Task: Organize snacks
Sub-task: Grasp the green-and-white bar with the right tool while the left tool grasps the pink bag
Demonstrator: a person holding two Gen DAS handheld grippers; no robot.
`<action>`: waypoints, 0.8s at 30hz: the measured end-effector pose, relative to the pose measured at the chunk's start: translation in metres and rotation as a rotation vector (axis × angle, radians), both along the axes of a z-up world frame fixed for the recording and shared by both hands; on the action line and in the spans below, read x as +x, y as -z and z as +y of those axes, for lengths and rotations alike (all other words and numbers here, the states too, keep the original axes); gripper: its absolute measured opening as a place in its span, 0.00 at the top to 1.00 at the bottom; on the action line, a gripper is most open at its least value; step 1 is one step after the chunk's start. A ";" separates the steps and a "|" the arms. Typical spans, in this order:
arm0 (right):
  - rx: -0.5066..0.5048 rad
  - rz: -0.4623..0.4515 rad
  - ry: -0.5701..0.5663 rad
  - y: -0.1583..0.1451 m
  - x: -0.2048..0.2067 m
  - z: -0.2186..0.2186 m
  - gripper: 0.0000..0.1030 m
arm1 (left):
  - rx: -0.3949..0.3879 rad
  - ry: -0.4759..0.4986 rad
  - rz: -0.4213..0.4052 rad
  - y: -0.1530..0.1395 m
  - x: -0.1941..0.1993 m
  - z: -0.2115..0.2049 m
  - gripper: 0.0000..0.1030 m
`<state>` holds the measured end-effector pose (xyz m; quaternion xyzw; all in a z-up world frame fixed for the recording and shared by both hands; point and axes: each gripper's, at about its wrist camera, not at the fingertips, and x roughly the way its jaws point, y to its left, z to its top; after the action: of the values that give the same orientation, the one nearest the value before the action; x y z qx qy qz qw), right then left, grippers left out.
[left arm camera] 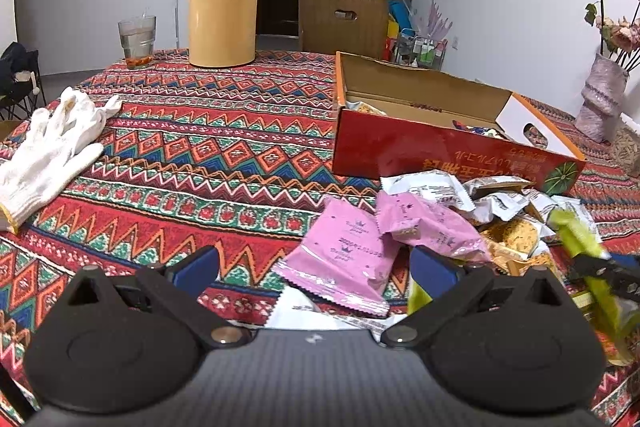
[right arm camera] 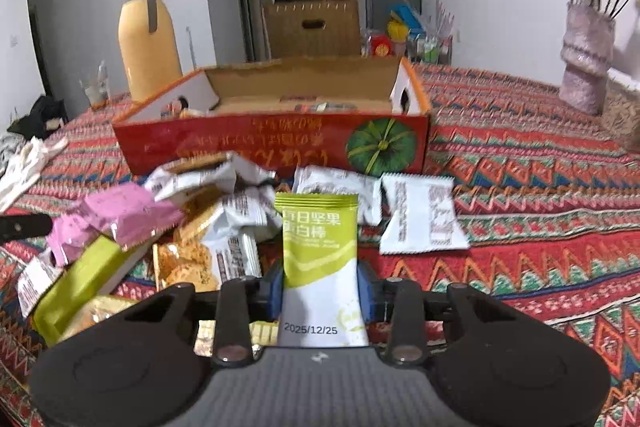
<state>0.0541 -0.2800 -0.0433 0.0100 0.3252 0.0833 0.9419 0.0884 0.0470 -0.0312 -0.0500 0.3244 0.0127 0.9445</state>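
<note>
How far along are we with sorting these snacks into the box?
A few snacks already lie in the red box. The right gripper is shut on a green bar packet; the left gripper is open over the pink packets. Most of the pile is left on the tablecloth.

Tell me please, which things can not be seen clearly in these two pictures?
- Contents of the red box: both views, mostly hidden behind its front wall.
- Lower snacks in the pile: right wrist view, covered by upper packets.
- Green packet in the right gripper: bottom hidden by the gripper body; blurred in the left view.
- White gloves: left view, cut by the edge.
</note>
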 end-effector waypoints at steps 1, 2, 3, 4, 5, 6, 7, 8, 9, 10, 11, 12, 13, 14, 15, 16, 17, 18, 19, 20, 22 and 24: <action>0.003 -0.018 0.007 -0.003 -0.003 -0.002 0.66 | 0.009 0.003 0.003 0.000 0.001 0.000 0.00; 0.004 -0.034 0.016 -0.006 -0.006 -0.003 0.66 | 0.021 0.009 0.007 0.000 0.002 0.001 0.00; 0.004 -0.049 0.025 -0.009 -0.009 -0.005 0.66 | 0.034 0.019 0.014 0.000 0.004 0.000 0.00; 0.005 -0.062 0.035 -0.011 -0.011 -0.008 0.66 | 0.046 0.029 0.020 0.000 0.006 0.000 0.00; 0.007 -0.071 0.044 -0.013 -0.011 -0.010 0.66 | 0.061 0.039 0.029 0.001 0.008 -0.002 0.00; 0.009 -0.077 0.052 -0.014 -0.011 -0.012 0.66 | 0.078 0.050 0.043 0.002 0.012 -0.003 0.00; 0.010 -0.082 0.061 -0.015 -0.011 -0.014 0.66 | 0.089 0.056 0.053 0.004 0.014 -0.005 0.00; 0.012 -0.084 0.067 -0.015 -0.011 -0.016 0.66 | 0.100 0.063 0.066 0.005 0.018 -0.006 0.00; 0.015 -0.084 0.071 -0.015 -0.011 -0.018 0.66 | 0.111 0.069 0.078 0.006 0.021 -0.008 0.00; 0.017 -0.084 0.075 -0.015 -0.010 -0.019 0.66 | 0.118 0.074 0.086 0.007 0.024 -0.010 0.00; 0.020 -0.084 0.078 -0.015 -0.010 -0.020 0.66 | 0.125 0.079 0.095 0.008 0.028 -0.012 0.00; 0.024 -0.084 0.080 -0.014 -0.009 -0.021 0.66 | 0.130 0.083 0.100 0.009 0.030 -0.014 0.00; 0.028 -0.085 0.082 -0.014 -0.009 -0.023 0.66 | 0.136 0.087 0.104 0.010 0.033 -0.015 0.00; 0.031 -0.086 0.083 -0.013 -0.009 -0.024 0.66 | 0.143 0.090 0.110 0.011 0.037 -0.017 0.00; 0.034 -0.086 0.084 -0.013 -0.009 -0.025 0.66 | 0.149 0.090 0.116 0.012 0.040 -0.019 0.00; 0.036 -0.086 0.084 -0.013 -0.008 -0.026 0.66 | 0.154 0.092 0.120 0.013 0.043 -0.020 0.00; 0.038 -0.087 0.084 -0.012 -0.007 -0.027 0.66 | 0.160 0.096 0.124 0.014 0.046 -0.022 0.00; 0.041 -0.088 0.085 -0.012 -0.007 -0.028 0.66 | 0.168 0.096 0.131 0.016 0.049 -0.023 0.00; 0.043 -0.088 0.087 -0.012 -0.006 -0.028 0.66 | 0.174 0.094 0.136 0.018 0.051 -0.024 0.00; 0.045 -0.087 0.088 -0.011 -0.005 -0.028 0.66 | 0.175 0.094 0.144 0.019 0.055 -0.025 0.00; 0.049 -0.085 0.089 -0.011 -0.004 -0.030 0.66 | 0.165 0.098 0.162 0.022 0.059 -0.025 0.01; 0.050 -0.081 0.091 -0.010 -0.003 -0.030 0.65 | 0.160 0.102 0.166 0.023 0.061 -0.025 0.09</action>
<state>0.0514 -0.3101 -0.0338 0.0449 0.2836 0.0487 0.9567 0.1490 0.0220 -0.0545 0.0433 0.4013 -0.0056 0.9149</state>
